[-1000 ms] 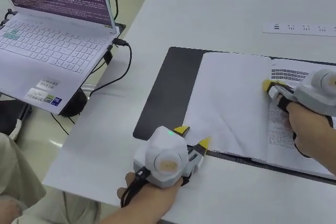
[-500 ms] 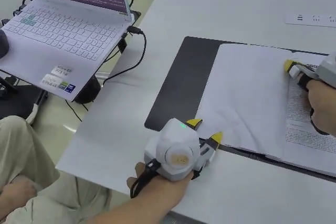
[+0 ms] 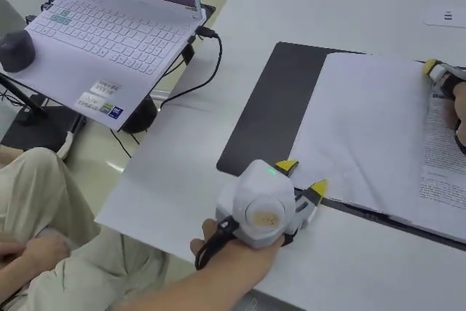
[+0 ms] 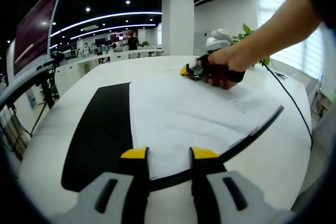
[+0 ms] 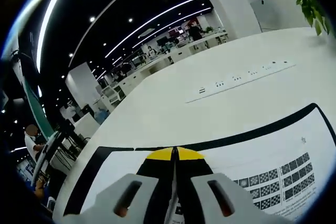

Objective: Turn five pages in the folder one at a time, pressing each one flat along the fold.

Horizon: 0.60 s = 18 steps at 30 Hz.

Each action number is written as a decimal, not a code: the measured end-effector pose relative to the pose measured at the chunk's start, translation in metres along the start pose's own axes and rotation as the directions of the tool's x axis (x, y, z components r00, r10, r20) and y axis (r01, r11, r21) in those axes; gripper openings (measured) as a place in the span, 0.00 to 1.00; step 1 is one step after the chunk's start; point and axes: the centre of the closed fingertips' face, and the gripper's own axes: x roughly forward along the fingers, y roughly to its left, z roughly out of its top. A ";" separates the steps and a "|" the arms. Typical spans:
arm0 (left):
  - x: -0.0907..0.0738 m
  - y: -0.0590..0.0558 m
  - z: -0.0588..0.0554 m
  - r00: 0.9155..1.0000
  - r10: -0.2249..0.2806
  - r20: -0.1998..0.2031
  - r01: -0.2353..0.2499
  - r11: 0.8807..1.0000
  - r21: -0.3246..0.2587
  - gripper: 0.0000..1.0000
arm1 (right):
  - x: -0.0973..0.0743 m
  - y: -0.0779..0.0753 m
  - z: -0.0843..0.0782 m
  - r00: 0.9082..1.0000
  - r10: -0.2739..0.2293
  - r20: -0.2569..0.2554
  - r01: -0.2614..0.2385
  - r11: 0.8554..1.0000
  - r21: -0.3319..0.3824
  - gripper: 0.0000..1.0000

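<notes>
The folder lies open on the white table, its black cover spread to the left. A blank white page rests on it, and a printed page lies right of the fold. My left gripper is open, its yellow tips straddling the folder's near edge at the white page's corner. My right gripper is shut, tips down on the fold near the folder's far edge. In the left gripper view the right gripper sits at the far end of the page.
An open laptop stands at the far left on a lower stand, with a black mouse beside it and a black cable draped onto the table. A white power strip lies beyond the folder. A person's legs are at the lower left.
The head camera has swung left. My right gripper, still shut, has slid along the fold toward the folder's far edge. The left gripper has stayed open at the near edge.
</notes>
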 end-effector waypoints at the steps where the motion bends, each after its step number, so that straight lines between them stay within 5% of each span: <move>1: 0.000 0.000 0.000 1.000 0.000 0.000 0.000 1.000 0.000 0.29 | 0.000 0.000 -0.001 1.000 0.002 -0.003 -0.002 1.000 -0.006 0.00; 8: 0.000 0.000 0.000 1.000 0.001 -0.002 -0.001 1.000 -0.003 0.29 | 0.002 -0.002 -0.002 1.000 0.013 -0.011 -0.014 1.000 -0.016 0.00; 18: 0.000 0.001 -0.001 1.000 0.000 -0.002 0.000 1.000 -0.001 0.29 | -0.016 0.005 -0.014 0.998 0.049 -0.034 -0.049 0.999 -0.015 0.00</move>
